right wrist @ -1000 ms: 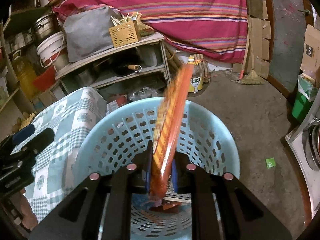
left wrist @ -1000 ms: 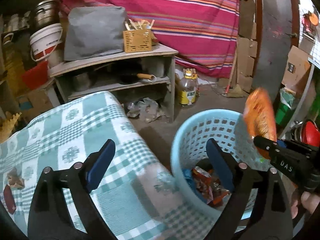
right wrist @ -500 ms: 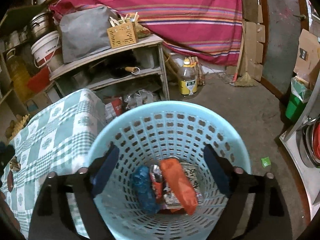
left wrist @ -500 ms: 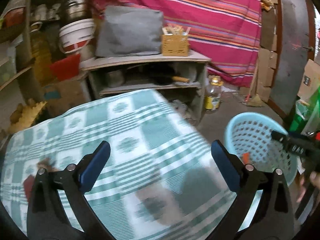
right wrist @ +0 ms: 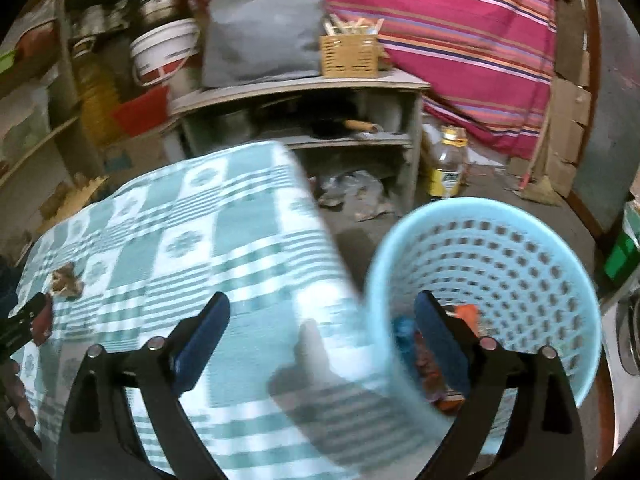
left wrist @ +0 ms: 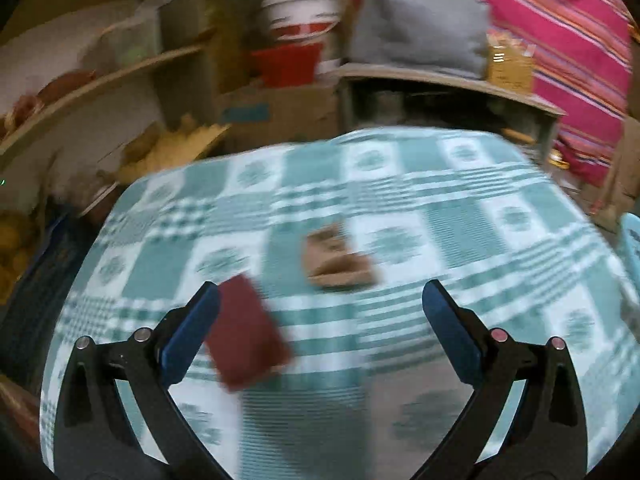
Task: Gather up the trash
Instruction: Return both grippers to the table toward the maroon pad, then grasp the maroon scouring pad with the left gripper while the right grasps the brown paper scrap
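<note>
A dark red wrapper [left wrist: 248, 344] and a crumpled brown wrapper [left wrist: 336, 260] lie on the green-and-white checked table [left wrist: 460, 216]. My left gripper [left wrist: 320, 294] hovers open over them, the red wrapper just inside its left finger, nothing gripped. In the right wrist view a light blue basket [right wrist: 520, 240] stands on the floor beside the table, with an orange wrapper [right wrist: 466, 314] and other trash inside. My right gripper [right wrist: 322, 302] hangs over the table's edge and the basket rim; its jaws are opening with nothing between them. The brown wrapper [right wrist: 66, 280] shows far left there.
Behind the table stands a grey shelf unit [right wrist: 304, 84] with a grey bag [right wrist: 260, 36], a wicker box [right wrist: 350, 54] and a white bucket [right wrist: 164, 52]. An oil bottle [right wrist: 446, 164] sits on the floor. A striped cloth [right wrist: 460, 32] hangs behind.
My right gripper opened and let the orange wrapper fall into the basket, then swung left toward the table. My left gripper swung from the basket to over the two wrappers.
</note>
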`<act>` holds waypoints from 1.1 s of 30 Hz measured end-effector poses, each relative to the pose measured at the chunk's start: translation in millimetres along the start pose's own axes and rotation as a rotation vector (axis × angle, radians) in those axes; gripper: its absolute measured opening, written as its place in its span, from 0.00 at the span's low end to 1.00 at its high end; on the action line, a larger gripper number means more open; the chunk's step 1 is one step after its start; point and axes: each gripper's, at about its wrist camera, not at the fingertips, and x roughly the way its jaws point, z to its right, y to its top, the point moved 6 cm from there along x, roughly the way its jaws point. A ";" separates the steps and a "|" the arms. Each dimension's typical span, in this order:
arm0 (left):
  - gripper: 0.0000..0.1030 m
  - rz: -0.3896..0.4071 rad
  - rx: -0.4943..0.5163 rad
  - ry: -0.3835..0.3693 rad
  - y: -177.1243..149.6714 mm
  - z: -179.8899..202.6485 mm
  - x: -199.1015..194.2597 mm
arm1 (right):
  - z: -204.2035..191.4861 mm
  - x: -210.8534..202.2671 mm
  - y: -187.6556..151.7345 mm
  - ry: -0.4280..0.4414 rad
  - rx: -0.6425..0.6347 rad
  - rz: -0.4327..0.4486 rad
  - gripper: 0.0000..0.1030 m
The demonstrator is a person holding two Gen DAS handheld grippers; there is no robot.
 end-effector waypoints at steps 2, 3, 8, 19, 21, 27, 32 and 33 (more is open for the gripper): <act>0.95 -0.043 -0.028 0.008 -7.4 -18.0 13.0 | -19.1 3.1 -3.9 0.017 -0.012 -0.005 0.91; 0.95 -0.063 -0.039 0.020 -10.4 -24.9 19.2 | -26.6 4.3 -5.7 0.025 -0.020 -0.010 0.91; 0.95 -0.140 -0.107 0.046 -19.0 -51.9 41.0 | -59.1 10.8 -12.0 0.056 -0.062 -0.029 0.91; 0.95 -0.240 -0.163 0.040 -29.3 -61.5 61.5 | -86.3 23.9 -21.5 0.058 -0.112 -0.064 0.91; 0.95 -0.242 -0.163 0.037 -29.5 -62.2 60.9 | -87.6 25.0 -23.3 0.055 -0.117 -0.069 0.91; 0.95 -0.243 -0.164 0.037 -29.2 -62.5 60.4 | -95.7 23.4 -25.5 0.048 -0.137 -0.054 0.91; 0.88 -0.230 -0.154 0.026 -30.3 -62.5 57.1 | -104.2 26.1 -26.7 0.046 -0.140 -0.063 0.91; 0.79 -0.218 -0.148 0.024 -30.2 -62.5 55.0 | -106.7 27.1 -26.8 0.052 -0.136 -0.066 0.91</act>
